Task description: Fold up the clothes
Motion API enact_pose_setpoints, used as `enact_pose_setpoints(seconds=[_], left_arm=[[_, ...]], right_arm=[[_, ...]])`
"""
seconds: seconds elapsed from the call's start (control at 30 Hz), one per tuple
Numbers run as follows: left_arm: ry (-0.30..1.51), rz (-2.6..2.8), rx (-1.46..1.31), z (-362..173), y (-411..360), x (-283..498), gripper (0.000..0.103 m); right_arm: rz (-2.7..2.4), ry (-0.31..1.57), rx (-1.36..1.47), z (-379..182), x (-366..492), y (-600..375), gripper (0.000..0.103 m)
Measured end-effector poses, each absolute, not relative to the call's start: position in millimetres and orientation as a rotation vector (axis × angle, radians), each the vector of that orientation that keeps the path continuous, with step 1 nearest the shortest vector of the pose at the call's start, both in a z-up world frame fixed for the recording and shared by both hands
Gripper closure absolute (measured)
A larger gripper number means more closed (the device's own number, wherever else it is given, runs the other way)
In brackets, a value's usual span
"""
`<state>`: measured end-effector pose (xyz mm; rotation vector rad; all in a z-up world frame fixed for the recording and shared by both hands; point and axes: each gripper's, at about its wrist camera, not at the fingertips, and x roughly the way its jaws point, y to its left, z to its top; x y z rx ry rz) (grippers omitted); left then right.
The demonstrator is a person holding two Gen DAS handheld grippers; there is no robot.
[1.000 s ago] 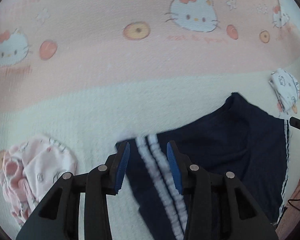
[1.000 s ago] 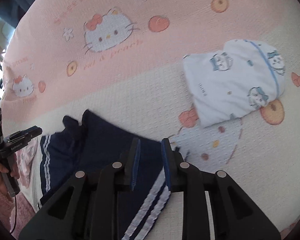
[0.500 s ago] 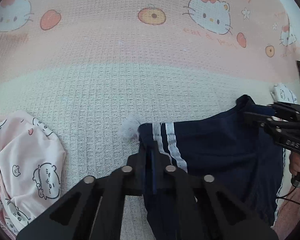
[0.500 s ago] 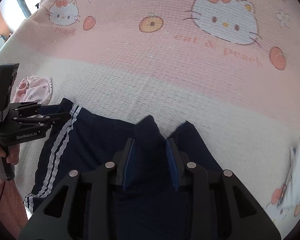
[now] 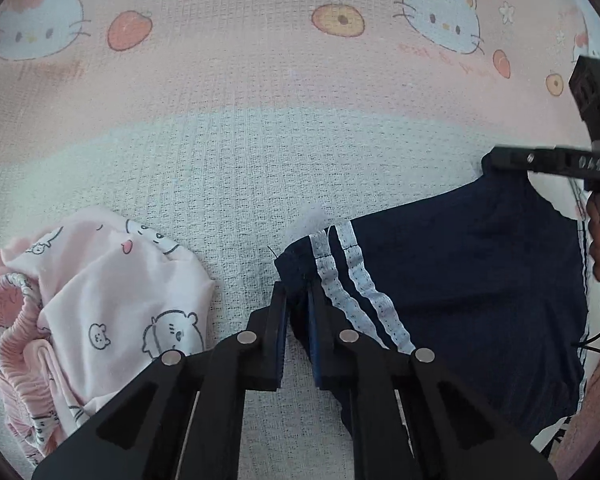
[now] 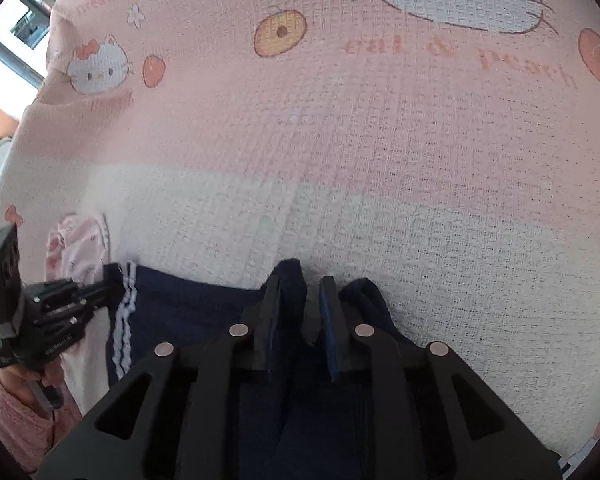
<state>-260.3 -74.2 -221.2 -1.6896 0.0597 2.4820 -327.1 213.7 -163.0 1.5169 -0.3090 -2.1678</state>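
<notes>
Both your tools now grip the navy shorts on the bed.

Your left tool, wide a second ago, clamped tight and has just eased slightly; its narrow jaws pinch the shorts at the striped corner, centre frame. Your right tool, jaws narrow, holds a dark fold at lower centre, having swung across from the other striped edge. The pink garment lies lower left. A fold can likely begin.

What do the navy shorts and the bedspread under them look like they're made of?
Navy shorts: thin, matte knit fabric, probably sportswear jersey, draping limply; the white side stripes look like textured woven tape. Bedspread: waffle-weave cloth, likely cotton, with a visible square grid and a printed cartoon pattern.
</notes>
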Motion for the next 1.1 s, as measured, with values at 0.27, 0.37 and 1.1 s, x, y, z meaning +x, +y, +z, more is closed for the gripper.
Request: enact_pose_setpoints(seconds=[0.27, 0.37, 1.1], left_arm=[[-0.123, 2.513, -1.671, -209, -93, -259, 0.088], [-0.138, 2.507, -1.671, -213, -91, -264, 0.085], [0.163, 2.535, -1.712, -221, -50, -265, 0.085]], right_arm=[[-2.276, -0.322, 1.437, -125, -327, 235, 0.064], [-2.267, -0.066, 1.483, -129, -317, 218, 0.064], [-2.231, 0.25, 1.538, -164, -296, 185, 0.064]])
